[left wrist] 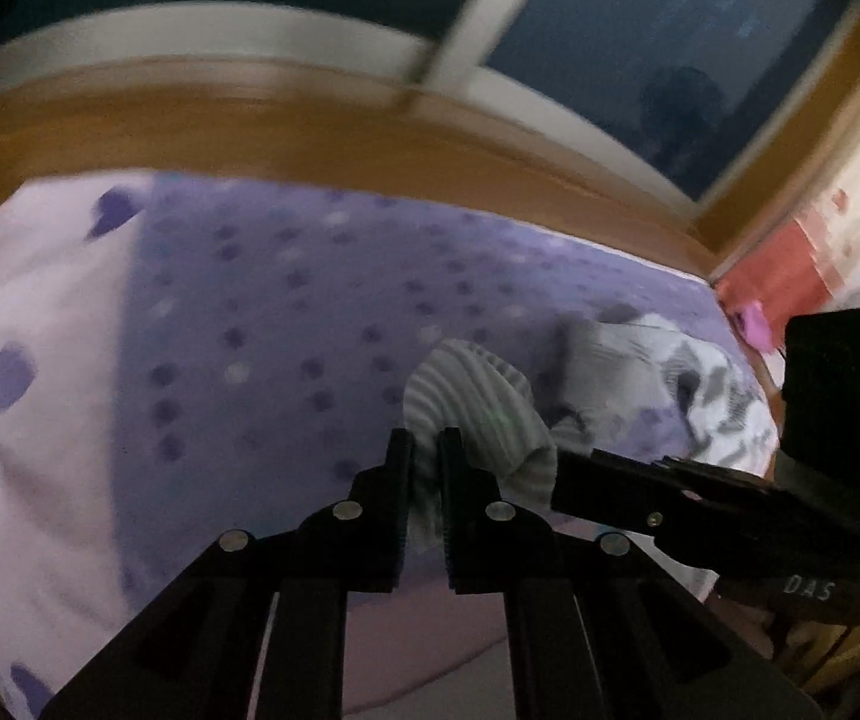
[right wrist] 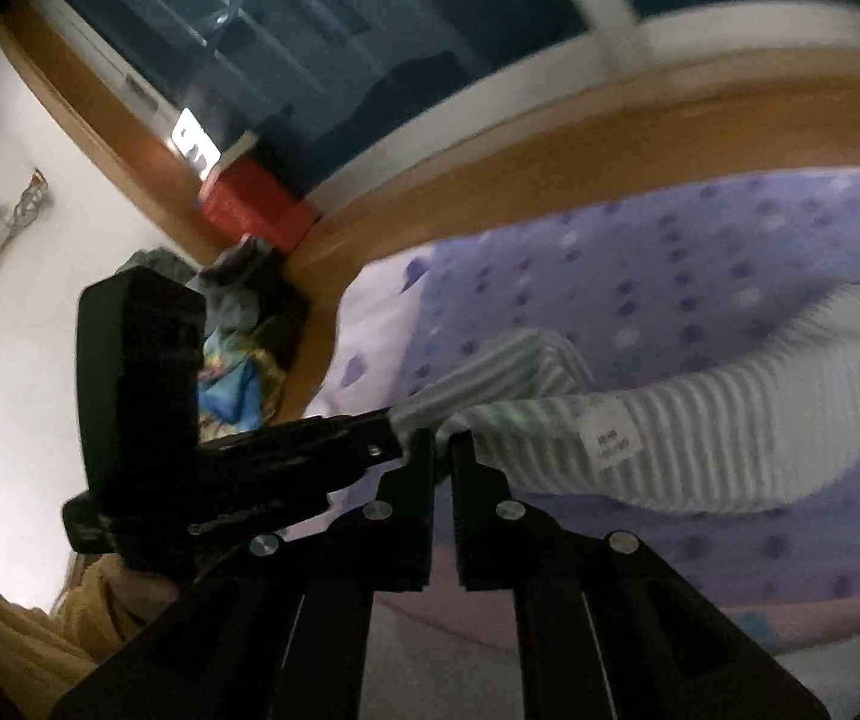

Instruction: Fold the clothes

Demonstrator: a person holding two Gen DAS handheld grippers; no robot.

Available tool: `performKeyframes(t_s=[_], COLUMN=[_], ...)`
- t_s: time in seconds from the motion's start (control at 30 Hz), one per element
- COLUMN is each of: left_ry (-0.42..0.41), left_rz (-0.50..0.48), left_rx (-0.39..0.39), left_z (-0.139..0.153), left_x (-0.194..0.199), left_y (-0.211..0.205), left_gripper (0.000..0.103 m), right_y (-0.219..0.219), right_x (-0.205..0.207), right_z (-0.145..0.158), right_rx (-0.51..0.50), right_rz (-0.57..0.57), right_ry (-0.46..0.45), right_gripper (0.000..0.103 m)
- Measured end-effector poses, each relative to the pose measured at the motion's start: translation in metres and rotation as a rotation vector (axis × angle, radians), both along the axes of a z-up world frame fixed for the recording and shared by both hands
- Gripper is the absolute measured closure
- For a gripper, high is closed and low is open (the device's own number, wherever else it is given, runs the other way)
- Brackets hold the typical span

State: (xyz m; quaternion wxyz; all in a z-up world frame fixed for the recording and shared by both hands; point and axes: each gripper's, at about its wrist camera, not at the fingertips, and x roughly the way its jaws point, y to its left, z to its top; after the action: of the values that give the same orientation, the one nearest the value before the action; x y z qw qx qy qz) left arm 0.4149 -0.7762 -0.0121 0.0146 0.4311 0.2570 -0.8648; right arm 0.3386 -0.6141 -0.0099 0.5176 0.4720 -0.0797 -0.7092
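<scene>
Looking past blur, we see a patterned heap (left wrist: 712,396) at right on the dotted bedsheet (left wrist: 285,300). Our left gripper (left wrist: 426,450) and right gripper (right wrist: 443,450) each pinch, seemingly, the striped garment (right wrist: 700,438) mid-frame, jaws nearly closed.

Dotted bedspread (left wrist: 285,300) lies open; patterned clothes pile (left wrist: 700,384) crowds its right

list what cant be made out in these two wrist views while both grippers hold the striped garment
- Striped garment, left wrist view: its type and full shape; it is bunched and partly behind the right gripper.
- Label, right wrist view: print too small and blurred.
- Patterned cloth, left wrist view: blurred, partly hidden by the right gripper's body.
- Clothes pile, right wrist view: partly hidden by the left gripper.
</scene>
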Motion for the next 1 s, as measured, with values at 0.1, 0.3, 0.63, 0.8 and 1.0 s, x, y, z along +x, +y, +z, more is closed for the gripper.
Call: performKeyframes(t_s=[0.1, 0.3, 0.63, 0.8, 1.0], left_ry=[-0.019, -0.032, -0.041, -0.054, -0.104], left_rz=[0.037, 0.061, 0.051, 0.037, 0.065], left_rx=[-0.006, 0.003, 0.013, 0.017, 0.025], left_z=[-0.008, -0.015, -0.015, -0.018, -0.033], left_x=[0.015, 0.040, 0.047, 0.044, 0.042], left_y=[-0.012, -0.031, -0.040, -0.037, -0.038], left_gripper=[0.096, 0.093, 0.068, 0.064, 0.063], right_y=[-0.020, -0.051, -0.059, -0.041, 0.003], right_x=[0.005, 0.022, 0.053, 0.056, 0.014], right_z=[-0.018, -0.055, -0.036, -0.003, 0.008], right_rx=[0.018, 0.111, 0.142, 0.150, 0.300], right_rz=[0.022, 0.041, 0.097, 0.110, 0.022], right_ry=[-0.056, -0.166, -0.086, 0.092, 0.285], right_gripper=[0.099, 0.094, 0.058, 0.058, 0.048])
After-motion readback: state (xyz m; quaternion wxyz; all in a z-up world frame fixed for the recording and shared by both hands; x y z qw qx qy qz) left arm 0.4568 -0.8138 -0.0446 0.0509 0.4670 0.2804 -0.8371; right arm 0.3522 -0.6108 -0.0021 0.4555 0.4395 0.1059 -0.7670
